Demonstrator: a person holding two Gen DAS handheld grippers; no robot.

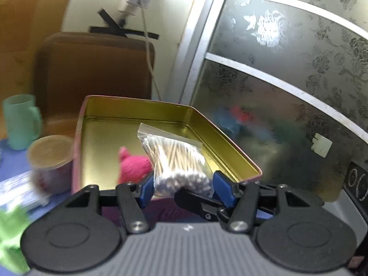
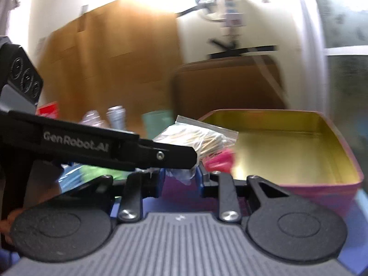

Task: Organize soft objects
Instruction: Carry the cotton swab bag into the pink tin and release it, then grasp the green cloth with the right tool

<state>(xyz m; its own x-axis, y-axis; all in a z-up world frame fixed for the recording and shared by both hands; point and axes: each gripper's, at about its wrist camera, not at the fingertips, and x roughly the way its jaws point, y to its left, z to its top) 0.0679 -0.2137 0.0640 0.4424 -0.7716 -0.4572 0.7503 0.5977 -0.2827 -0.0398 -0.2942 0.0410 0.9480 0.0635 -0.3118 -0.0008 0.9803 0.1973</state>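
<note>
A clear zip bag of cotton swabs [image 1: 177,158] hangs over the near edge of an open tin [image 1: 220,138] with a gold inside and pink outside. My left gripper [image 1: 185,189] is shut on the bag's lower end. Seen from the right wrist, the left gripper [image 2: 195,156] reaches in from the left onto the bag [image 2: 202,138]. My right gripper [image 2: 180,179] is closed on a clear plastic corner of the same bag, and one of its black fingers [image 1: 200,203] shows under the bag. A pink fluffy thing [image 1: 134,168] appears to lie in the tin [image 2: 333,142], behind the bag.
A green cup [image 1: 20,122] and a jar with a tan lid [image 1: 50,161] stand left of the tin on a blue cloth. Behind are a brown chair back [image 1: 96,73] and a frosted glass door [image 1: 287,80]. Bottles [image 2: 116,115] and a red box [image 2: 47,110] stand further left.
</note>
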